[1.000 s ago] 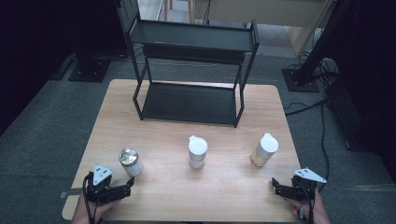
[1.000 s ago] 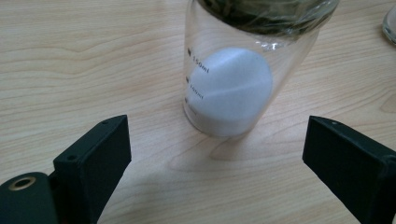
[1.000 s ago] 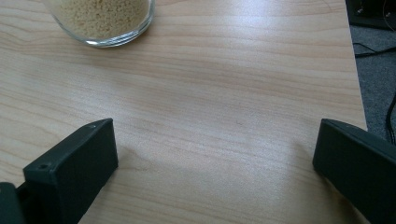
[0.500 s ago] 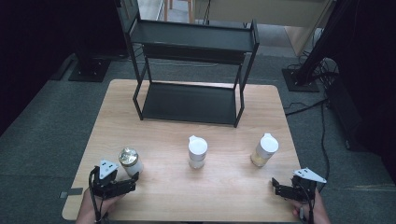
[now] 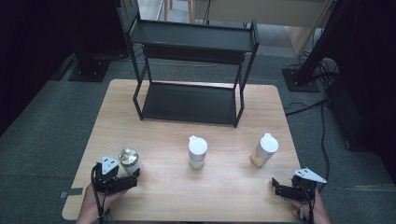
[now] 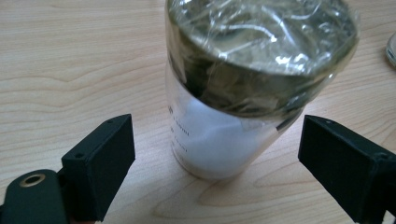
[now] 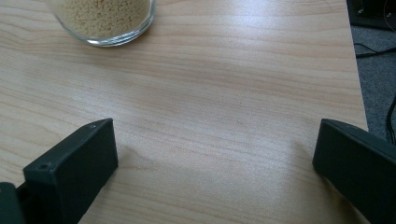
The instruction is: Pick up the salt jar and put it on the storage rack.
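The left claw stands released around the foil-capped jar. In the left gripper view its two black jaws flank the glass, one on each side, with bare table showing between each pad and the jar, so nothing is pressed yet. Set against the high view of a second ago, this claw has come forward from the table's near edge to the jar, and its jaws have just been closing a little with the jar between them. That reads as the start of a grasp: the approach looks finished, and the closing is what remains before the jar can be lifted.

The jar stands upright on the wooden table near its front-left corner, clear glass with white contents low down and a crinkled shiny wrap over its top.

The right claw rests at the front-right corner, where it was a second ago. In the right gripper view its jaws stand wide apart over bare wood, holding nothing, and the base of a jar of pale grains sits ahead of it, well clear.

Farther out, a white-lidded jar stands mid-table and the grain jar to its right, both untouched. At the far side stands a black two-tier rack, its shelves bare, a likely place for the jars to go.
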Motion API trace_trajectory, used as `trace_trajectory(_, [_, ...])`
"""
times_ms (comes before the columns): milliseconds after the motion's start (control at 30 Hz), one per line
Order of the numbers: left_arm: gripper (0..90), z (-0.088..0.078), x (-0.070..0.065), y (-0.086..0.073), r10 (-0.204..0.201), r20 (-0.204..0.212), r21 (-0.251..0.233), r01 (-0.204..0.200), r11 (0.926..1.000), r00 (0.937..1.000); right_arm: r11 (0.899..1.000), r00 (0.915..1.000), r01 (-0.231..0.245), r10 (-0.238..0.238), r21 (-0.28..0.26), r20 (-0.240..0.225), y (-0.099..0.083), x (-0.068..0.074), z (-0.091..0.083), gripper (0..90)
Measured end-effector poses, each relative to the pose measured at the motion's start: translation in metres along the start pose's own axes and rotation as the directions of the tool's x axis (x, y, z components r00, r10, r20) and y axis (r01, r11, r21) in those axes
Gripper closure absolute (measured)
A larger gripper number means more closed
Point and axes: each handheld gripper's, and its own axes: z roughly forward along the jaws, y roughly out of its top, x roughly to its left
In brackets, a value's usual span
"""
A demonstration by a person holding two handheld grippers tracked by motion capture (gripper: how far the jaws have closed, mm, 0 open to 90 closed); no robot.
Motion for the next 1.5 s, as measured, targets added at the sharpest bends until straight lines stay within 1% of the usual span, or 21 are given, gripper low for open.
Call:
trace_trajectory(233, [11.1, 0.001, -0.002, 0.005, -0.001, -0.006, -0.002, 0.001, 1.0000, 1.0000, 1.000, 1.0000, 0.002, -0.002, 0.000, -0.003, 0.000, 0.000, 0.000, 0.0])
trace_trajectory(400, [11.6, 0.003, -0.005, 0.009, 0.013, -0.004, 0.003, -0.013, 0.9999, 0.9999, 1.000, 1.0000, 0.001, -0.001, 0.000, -0.003, 0.000, 0.000, 0.000, 0.0])
trace_trajectory(433, [13.9, 0.003, -0.006, 0.010, 0.017, -0.005, 0.002, -0.017, 0.9998, 0.9998, 1.000, 1.0000, 0.002, -0.002, 0.000, -0.003, 0.000, 0.000, 0.000, 0.0])
trace_trajectory(533, [14.0, 0.003, -0.006, 0.013, 0.020, -0.011, 0.001, -0.020, 0.9998, 0.9997, 1.000, 1.0000, 0.002, -0.002, 0.000, -0.003, 0.000, 0.000, 0.000, 0.0])
trace_trajectory(600, [17.8, 0.003, -0.006, 0.015, 0.014, -0.015, -0.001, -0.014, 0.9999, 0.9998, 1.000, 1.0000, 0.002, -0.002, 0.000, -0.003, 0.000, 0.000, 0.000, 0.0])
trace_trajectory(633, [17.8, 0.004, -0.006, 0.016, 0.010, -0.020, -0.004, -0.010, 0.9999, 0.9997, 1.000, 1.0000, 0.002, -0.002, 0.000, -0.003, 0.000, 0.000, 0.000, 0.0])
trace_trajectory(667, [21.1, 0.004, -0.006, 0.017, 0.008, -0.019, -0.007, -0.008, 0.9999, 0.9998, 1.000, 1.0000, 0.002, -0.002, 0.000, -0.003, 0.000, 0.000, 0.000, 0.0])
trace_trajectory(767, [21.1, 0.005, -0.006, 0.019, 0.009, -0.021, -0.006, -0.009, 0.9999, 0.9997, 1.000, 1.0000, 0.002, -0.002, 0.000, -0.003, 0.000, 0.000, 0.000, 0.0])
trace_trajectory(867, [25.0, 0.004, -0.007, 0.022, 0.013, -0.023, -0.008, -0.013, 0.9999, 0.9997, 1.000, 1.0000, 0.002, -0.002, 0.000, -0.005, 0.000, 0.000, 0.000, 0.0])
trace_trajectory(967, [25.8, 0.004, -0.008, 0.024, 0.010, -0.027, -0.008, -0.010, 0.9999, 0.9996, 1.000, 1.0000, 0.003, -0.003, 0.000, -0.006, 0.000, 0.000, 0.000, 0.0])
trace_trajectory(1000, [28.1, 0.004, -0.008, 0.024, 0.011, -0.024, -0.007, -0.011, 0.9999, 0.9997, 1.000, 1.0000, 0.003, -0.003, 0.001, -0.006, 0.000, 0.000, 0.000, 0.0])
trace_trajectory(1200, [29.9, 0.004, -0.008, 0.026, 0.029, -0.023, 0.003, -0.029, 0.9996, 0.9993, 1.000, 1.0000, 0.004, -0.004, 0.001, -0.007, 0.000, 0.000, 0.000, 0.0])
trace_trajectory(1233, [30.1, 0.004, -0.009, 0.026, 0.041, -0.025, 0.001, -0.041, 0.9992, 0.9988, 1.000, 1.0000, 0.004, -0.004, 0.001, -0.006, 0.000, 0.000, 0.000, 0.0])
trace_trajectory(1400, [30.4, 0.004, -0.009, 0.027, 0.046, -0.028, 0.000, -0.046, 0.9989, 0.9986, 1.000, 1.0000, 0.004, -0.004, 0.001, -0.007, 0.000, 0.000, 0.000, 0.0])
trace_trajectory(1500, [30.5, 0.005, -0.009, 0.029, 0.045, -0.022, 0.005, -0.045, 0.9990, 0.9987, 1.000, 1.0000, 0.004, -0.004, 0.001, -0.007, 0.000, 0.000, 0.000, 0.0])
